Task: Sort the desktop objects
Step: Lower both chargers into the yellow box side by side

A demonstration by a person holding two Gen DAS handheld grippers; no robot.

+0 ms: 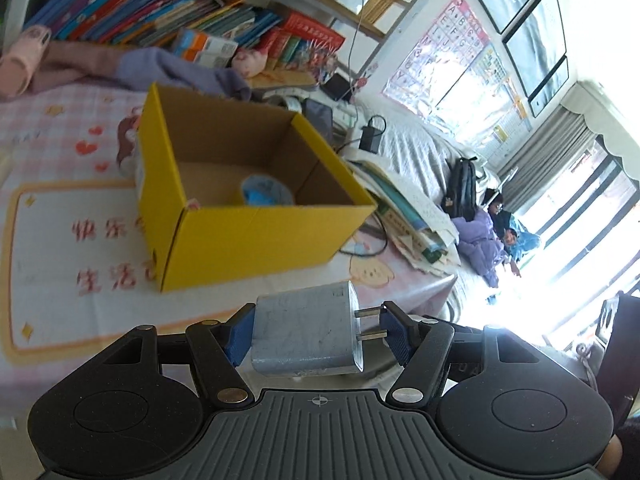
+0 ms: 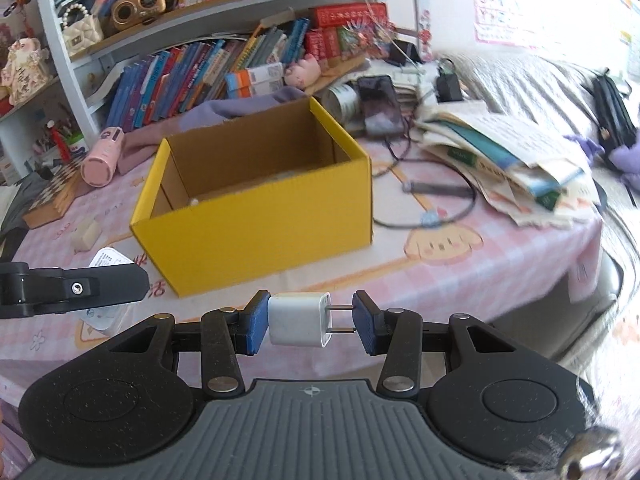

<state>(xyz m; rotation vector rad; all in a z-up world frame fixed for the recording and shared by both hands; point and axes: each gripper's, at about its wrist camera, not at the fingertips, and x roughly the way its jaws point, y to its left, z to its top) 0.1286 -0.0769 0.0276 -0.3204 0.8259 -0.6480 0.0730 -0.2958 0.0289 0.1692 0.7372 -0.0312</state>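
The box (image 1: 256, 236) beyond the fingers is bright yellow outside and plain brown cardboard inside, with a pale blue roll of tape (image 1: 266, 191) on its floor. The large charger (image 1: 306, 330) between the left gripper (image 1: 316, 334)'s blue fingers (image 1: 240, 338) is grey-white with faint scuff marks — its prongs are metallic. The small charger (image 2: 299, 319) between the right gripper (image 2: 310, 322)'s blue fingers (image 2: 256, 326) is clean white. The tabletop (image 2: 460, 276) cloth is a pink-and-white check with red characters and a cream cartoon puppy — an orange-yellow frame borders it.

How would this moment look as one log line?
left gripper: holds grey charger | right gripper: holds white charger | yellow box: open, ahead
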